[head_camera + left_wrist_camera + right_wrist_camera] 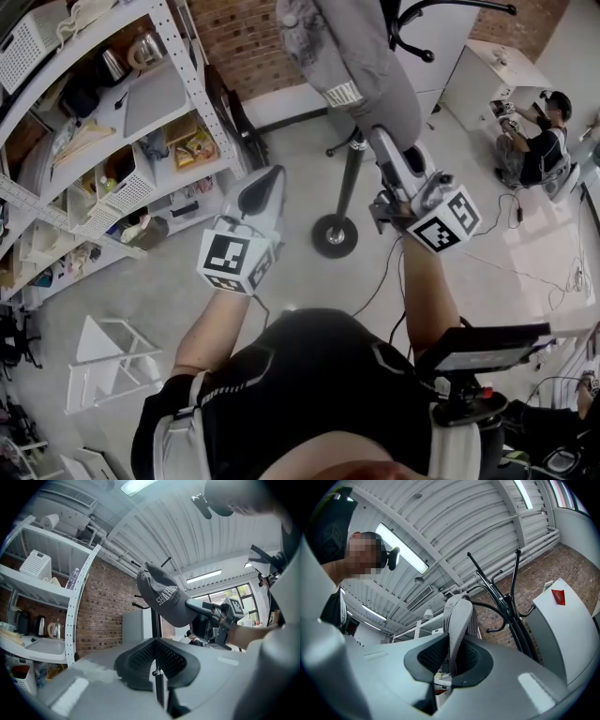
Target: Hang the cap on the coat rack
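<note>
My right gripper is shut on a grey cap, which I hold up against the top of the black coat rack. In the right gripper view the cap's brim stands edge-on between the jaws of the right gripper, and the rack's curved hooks are just beyond. The left gripper view shows the cap beside the rack's hooks, pinched by the right gripper. Lower and to the left, my left gripper is shut with nothing in it.
A white shelving unit with kettles, baskets and boxes fills the left side. The rack's round base sits on the floor ahead. A white stool lies at the lower left. A person sits by white cabinets at the far right, near floor cables.
</note>
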{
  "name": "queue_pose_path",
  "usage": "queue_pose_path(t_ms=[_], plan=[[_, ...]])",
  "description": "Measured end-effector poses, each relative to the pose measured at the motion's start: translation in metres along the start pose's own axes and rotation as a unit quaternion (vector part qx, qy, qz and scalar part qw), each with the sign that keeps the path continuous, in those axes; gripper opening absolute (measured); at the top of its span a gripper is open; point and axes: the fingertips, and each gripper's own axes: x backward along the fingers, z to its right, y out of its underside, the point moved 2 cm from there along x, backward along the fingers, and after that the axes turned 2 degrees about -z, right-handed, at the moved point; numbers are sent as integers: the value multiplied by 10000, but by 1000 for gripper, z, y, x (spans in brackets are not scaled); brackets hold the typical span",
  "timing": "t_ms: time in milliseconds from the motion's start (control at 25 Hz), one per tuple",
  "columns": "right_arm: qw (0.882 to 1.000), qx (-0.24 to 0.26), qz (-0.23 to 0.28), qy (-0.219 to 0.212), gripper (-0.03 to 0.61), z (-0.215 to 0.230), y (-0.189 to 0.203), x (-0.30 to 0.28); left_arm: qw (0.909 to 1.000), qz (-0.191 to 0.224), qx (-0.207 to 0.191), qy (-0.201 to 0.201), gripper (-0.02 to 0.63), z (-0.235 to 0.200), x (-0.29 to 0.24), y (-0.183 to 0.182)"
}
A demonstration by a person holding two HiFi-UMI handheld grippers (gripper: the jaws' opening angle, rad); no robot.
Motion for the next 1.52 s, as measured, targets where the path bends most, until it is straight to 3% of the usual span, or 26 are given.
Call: queue_pose_path(t_ms=[480,720,960,1120,1520], plan=[[9968,-710,205,-315,37,-5,25,-6,9997,6,19,-225,3,-10,18,1],[9954,-863,5,-420,35,-14,43,-9,9994,5,32,-346,3,-14,26,0],[9959,-829,-185,-302,47,-8,57,-10,9991,-3,56,-424,3,-21,29,3],[9955,-820,-454,-114,112,-2,72,-2,9991,-4,43,-427,3,-20,29,3],[9951,-642,-735,172,112,-2,73,20,9992,-87,92,-370,3,-16,24,14]])
